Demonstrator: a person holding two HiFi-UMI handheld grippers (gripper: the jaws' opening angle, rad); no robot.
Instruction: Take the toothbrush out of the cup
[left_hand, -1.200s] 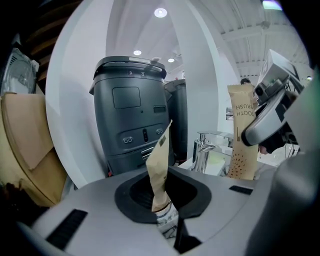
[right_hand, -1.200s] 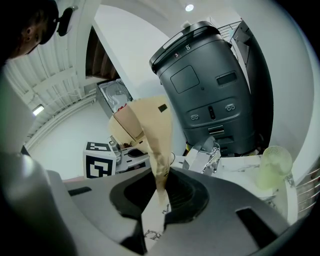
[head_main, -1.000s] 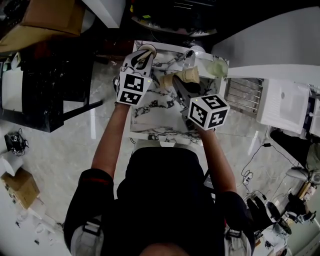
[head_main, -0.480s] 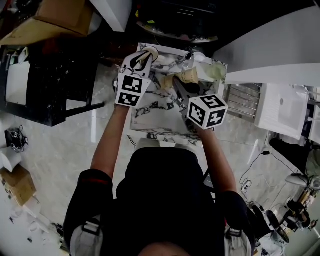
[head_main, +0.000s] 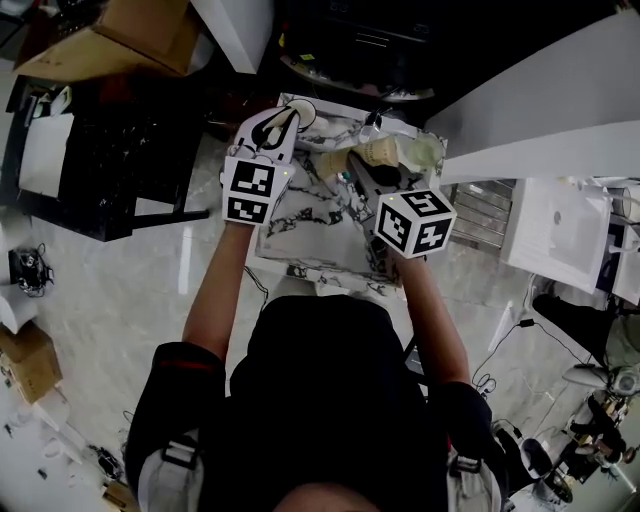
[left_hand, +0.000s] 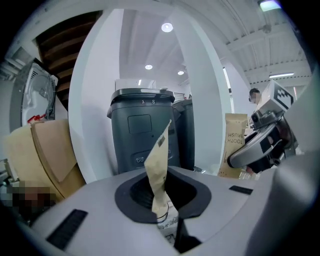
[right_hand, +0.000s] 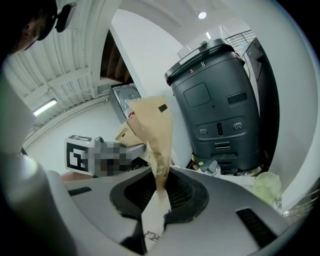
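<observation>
The kraft toothbrush packet vanishes at its lower end between the left gripper's closed jaws; the second packet sinks likewise into the right gripper. In the head view both packets are too small and dim to read, and the cup cannot be picked out

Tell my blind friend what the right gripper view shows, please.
The right gripper is shut on a brown paper packet that sticks upward. Behind it stands a dark grey machine, with a marker cube at left.
</observation>
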